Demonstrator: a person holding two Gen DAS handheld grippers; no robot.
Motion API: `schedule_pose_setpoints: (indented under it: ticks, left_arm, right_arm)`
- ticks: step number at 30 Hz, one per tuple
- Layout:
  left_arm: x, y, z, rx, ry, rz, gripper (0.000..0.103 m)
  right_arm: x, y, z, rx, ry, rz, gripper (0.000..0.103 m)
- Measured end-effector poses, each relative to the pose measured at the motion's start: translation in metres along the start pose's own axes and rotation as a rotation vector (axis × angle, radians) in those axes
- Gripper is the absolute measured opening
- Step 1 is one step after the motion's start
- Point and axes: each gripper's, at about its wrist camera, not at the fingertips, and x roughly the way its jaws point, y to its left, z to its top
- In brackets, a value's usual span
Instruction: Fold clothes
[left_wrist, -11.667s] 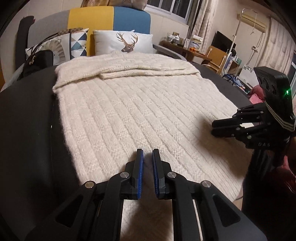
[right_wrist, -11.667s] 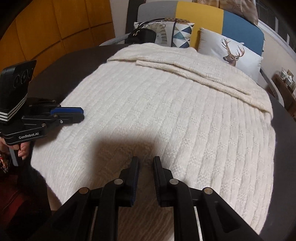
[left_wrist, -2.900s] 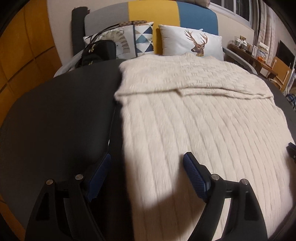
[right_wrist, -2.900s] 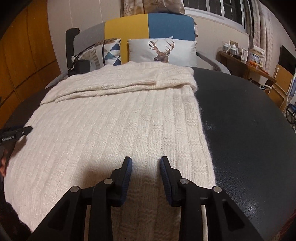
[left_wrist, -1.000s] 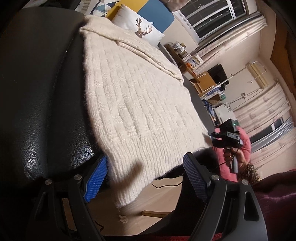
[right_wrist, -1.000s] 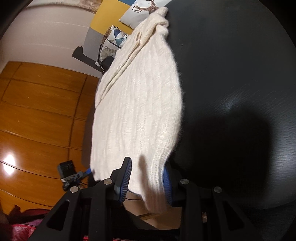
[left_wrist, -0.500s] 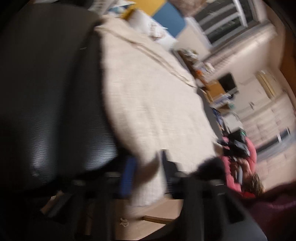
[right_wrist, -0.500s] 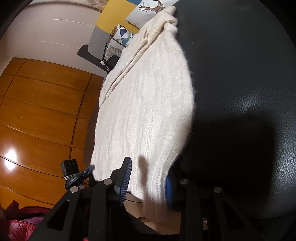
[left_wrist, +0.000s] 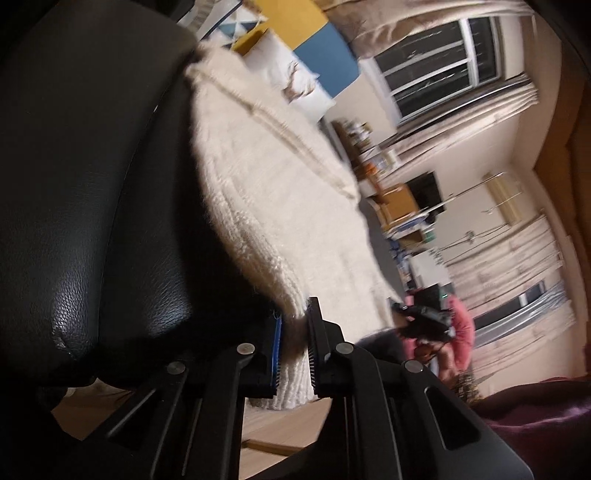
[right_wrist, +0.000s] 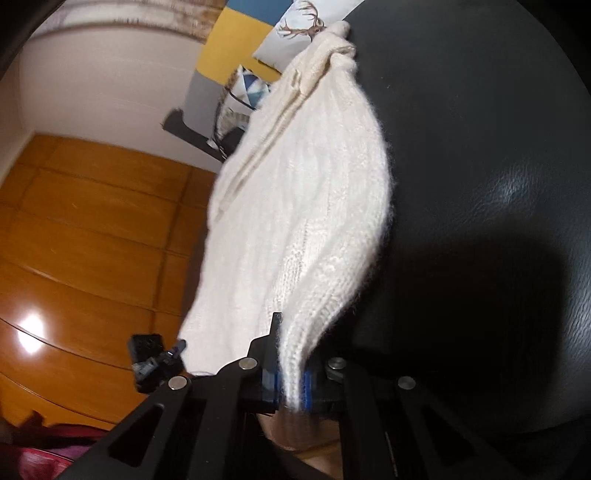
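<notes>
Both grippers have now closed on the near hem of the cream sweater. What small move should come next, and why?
Probably lift both corners together and carry them toward the pillows. The left gripper and the right gripper each pinch a corner of the cream knit sweater at its hem, while the far end lies flat on the black surface, so the hem can fold over.

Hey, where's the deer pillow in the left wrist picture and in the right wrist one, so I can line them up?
Left wrist view: the deer pillow sits upper centre, blurred, beyond the far end of the cream sweater.
Right wrist view: the deer pillow is at the top edge, just left of the sweater's far tip.
Shared landmark: the yellow and blue headboard behind it.
</notes>
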Motion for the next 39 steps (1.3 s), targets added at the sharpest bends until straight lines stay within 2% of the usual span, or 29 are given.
schedule_pose_setpoints:
  ticks: [3,11,15,17,25,28,31,33,36,38,39]
  left_arm:
    - [-0.013,-0.009,-0.005,-0.004,-0.017,-0.062,0.010]
    - [-0.048,-0.034,-0.026,-0.017,-0.058,-0.225,0.007]
    - [-0.063,-0.046,-0.035,-0.025,-0.076,-0.299,0.007]
    - [-0.060,-0.044,-0.033,-0.040,-0.073,-0.287,0.002]
    - [-0.049,-0.039,-0.024,-0.099,-0.061,-0.239,0.003]
    - [-0.041,-0.034,-0.022,-0.132,-0.042,-0.210,0.004]
    - [-0.015,-0.009,-0.026,-0.223,0.066,-0.083,0.011]
    - [-0.003,0.001,-0.027,-0.262,0.123,0.018,0.024]
    - [0.015,0.018,-0.027,-0.325,0.201,0.156,0.031]
    - [0.024,0.029,-0.030,-0.369,0.245,0.213,0.034]
    - [0.024,0.033,-0.034,-0.382,0.254,0.215,0.035]
  right_arm:
    - [-0.010,0.005,-0.002,0.012,-0.026,0.075,0.006]
    - [-0.038,0.022,-0.038,0.011,0.017,0.151,0.006]
    - [-0.061,0.046,-0.063,-0.075,0.000,0.209,0.006]
    - [-0.065,0.057,-0.065,-0.119,-0.017,0.228,0.006]
    - [-0.083,0.100,-0.074,-0.293,-0.083,0.305,0.006]
    - [-0.080,0.094,-0.056,-0.270,-0.111,0.326,0.006]
    - [-0.073,0.102,-0.036,-0.274,-0.148,0.337,0.006]
    - [-0.070,0.113,-0.020,-0.301,-0.146,0.338,0.006]
    - [-0.061,0.132,0.000,-0.352,-0.135,0.332,0.006]
    - [-0.054,0.145,0.014,-0.381,-0.123,0.321,0.006]
    - [-0.052,0.150,0.019,-0.391,-0.121,0.316,0.006]
